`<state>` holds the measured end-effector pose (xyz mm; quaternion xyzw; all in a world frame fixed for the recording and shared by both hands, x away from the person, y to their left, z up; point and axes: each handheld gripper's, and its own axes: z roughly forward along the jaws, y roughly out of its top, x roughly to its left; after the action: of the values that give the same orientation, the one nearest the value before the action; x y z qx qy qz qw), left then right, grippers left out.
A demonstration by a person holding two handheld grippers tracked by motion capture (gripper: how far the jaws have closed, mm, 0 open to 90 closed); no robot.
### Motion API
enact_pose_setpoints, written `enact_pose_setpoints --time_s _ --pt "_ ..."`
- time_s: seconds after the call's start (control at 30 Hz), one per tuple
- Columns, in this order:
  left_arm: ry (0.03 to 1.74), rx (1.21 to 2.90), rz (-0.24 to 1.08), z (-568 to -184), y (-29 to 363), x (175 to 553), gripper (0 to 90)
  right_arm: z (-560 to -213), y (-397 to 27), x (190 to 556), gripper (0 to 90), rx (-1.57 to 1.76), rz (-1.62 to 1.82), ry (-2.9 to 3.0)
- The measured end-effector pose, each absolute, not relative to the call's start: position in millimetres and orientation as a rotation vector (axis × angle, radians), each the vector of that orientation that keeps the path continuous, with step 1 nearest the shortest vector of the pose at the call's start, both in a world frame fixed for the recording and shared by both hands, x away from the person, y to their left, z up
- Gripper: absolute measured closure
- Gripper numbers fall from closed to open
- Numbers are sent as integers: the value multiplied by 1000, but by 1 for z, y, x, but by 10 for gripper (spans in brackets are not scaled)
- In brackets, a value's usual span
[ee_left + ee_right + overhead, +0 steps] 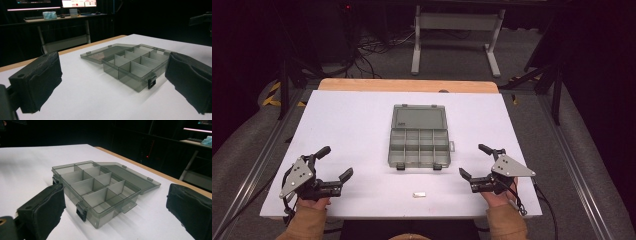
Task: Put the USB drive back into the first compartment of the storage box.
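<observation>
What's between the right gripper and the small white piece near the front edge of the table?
Nothing visible. The right gripper holds its jaws open, and bare white table runs from it to the small white piece. The open organizer box sits farther back, off that line.

A smoky grey transparent compartment box [97,192] lies open on the white desk [27,165], its lid [135,178] folded flat back toward the desk's wooden far edge [150,166]. Thin dividers split the tray into two rows of small cells. Two dark latches [82,212] hang on the near front wall. The right gripper [115,212] stands with its black fingers [41,211] spread wide, one just beside the box's near corner, the other well apart from it.
</observation>
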<state>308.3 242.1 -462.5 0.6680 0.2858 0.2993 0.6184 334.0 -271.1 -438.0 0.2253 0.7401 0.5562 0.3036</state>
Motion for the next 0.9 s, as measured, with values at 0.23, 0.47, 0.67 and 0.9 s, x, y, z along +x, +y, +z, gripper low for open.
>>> enact_pose_setpoints --time_s 0.23,0.47,0.67,0.9 --pt "659 1541 687 -462 242 308 15 -439 -272 334 26 609 1493 1956" --pt "661 1546 679 -462 242 308 15 -438 -272 334 26 601 1492 1962" --pt "660 1557 674 -462 242 309 17 -438 -270 335 32 603 1493 1974" --pt "663 1564 667 -462 242 309 17 -433 -256 340 34 574 1503 2016"
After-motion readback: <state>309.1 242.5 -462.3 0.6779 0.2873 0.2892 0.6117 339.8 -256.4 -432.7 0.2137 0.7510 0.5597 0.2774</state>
